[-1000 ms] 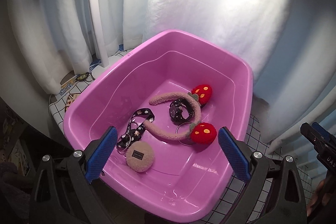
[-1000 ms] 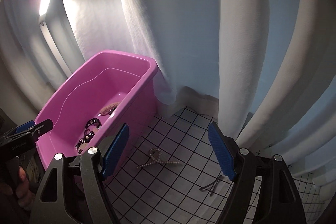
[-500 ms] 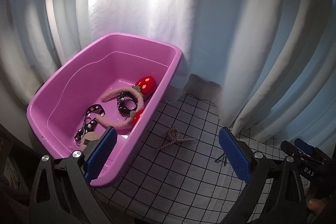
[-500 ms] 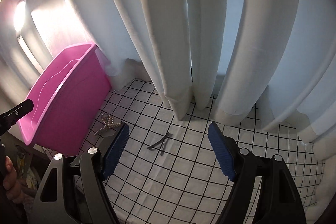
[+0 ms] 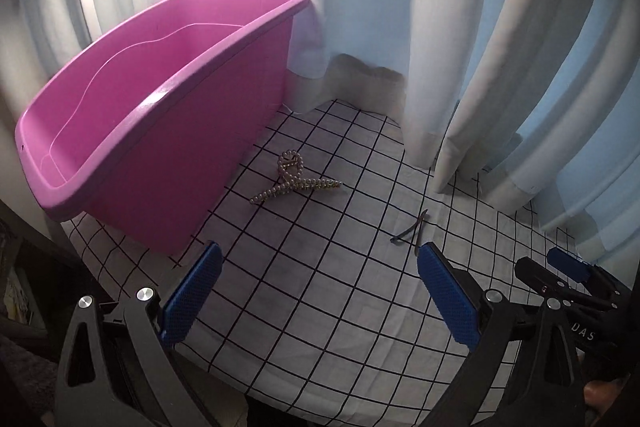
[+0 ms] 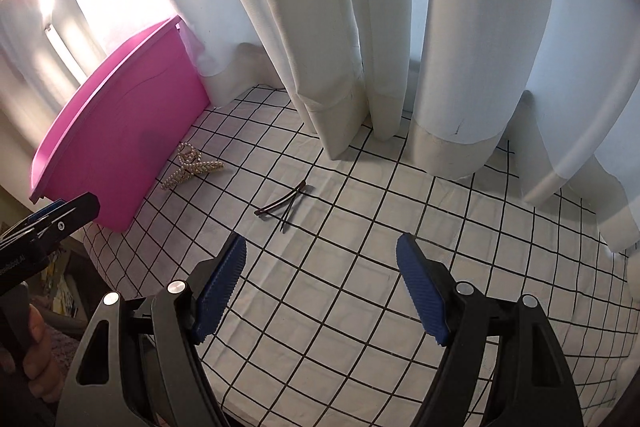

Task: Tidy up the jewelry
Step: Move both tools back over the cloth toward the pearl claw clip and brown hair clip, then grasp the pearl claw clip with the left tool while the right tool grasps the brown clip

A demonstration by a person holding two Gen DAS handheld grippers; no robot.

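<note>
Pearl hair claw [image 5: 294, 177], gold-toned, lying flat on checked cloth [image 5: 320, 287] just right of pink tub [image 5: 180, 147], not touching. Thin dark hair clip [image 6: 285, 205], prongs splayed in a V, flat on cloth further right, well apart from tub.

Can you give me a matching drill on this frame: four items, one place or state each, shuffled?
Items:
1. tub
2. pearl clip
3. dark pins
4. right gripper

Descriptions:
A. open, empty, above the cloth
B. thin, crossed, alone out on the grid
C. pink, by the curtain
D. on the cloth, next to the tub wall

Pairs: 1-C, 2-D, 3-B, 4-A
</note>
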